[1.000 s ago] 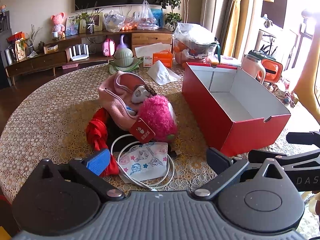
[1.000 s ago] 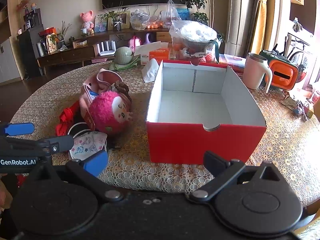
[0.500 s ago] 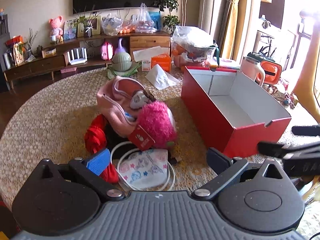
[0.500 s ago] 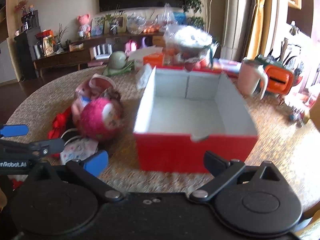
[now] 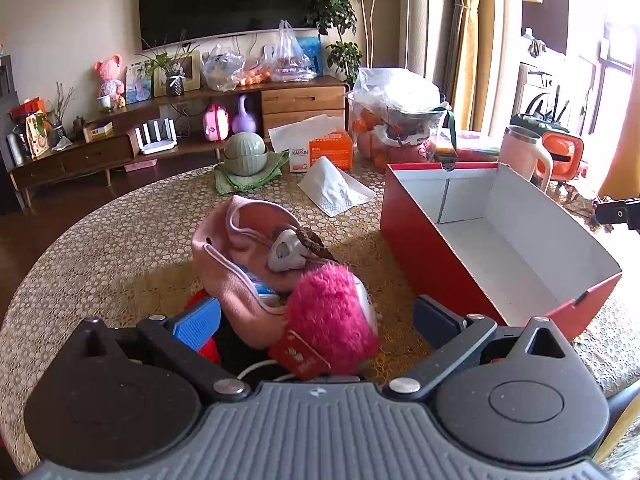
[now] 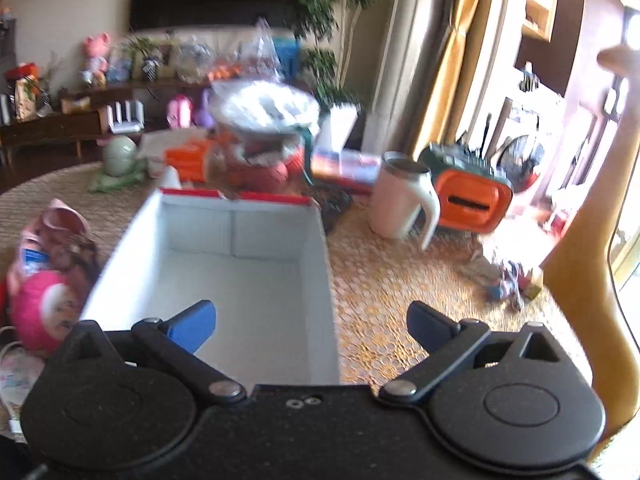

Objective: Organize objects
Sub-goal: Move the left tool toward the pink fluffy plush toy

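Note:
A pile of objects lies on the round table: a fuzzy pink plush ball with a red tag, a pink pouch with a white mouse-shaped item on it, a red cloth and a white cable partly hidden under my left gripper. That gripper stands open, its fingers either side of the plush ball, not touching it. An open red box with a white, empty inside sits to the right. My right gripper is open over the box's near right corner, holding nothing. The plush shows at its far left.
Behind the pile lie a tissue, an orange tissue box and green bowls. A bagged fruit bowl, a pink mug and an orange appliance stand behind and right of the box. A yellow chair back rises at right.
My left gripper has moved forward over the pile, hiding the patterned mask and cable loop. My right gripper has swung forward and right, over the box's near right corner.

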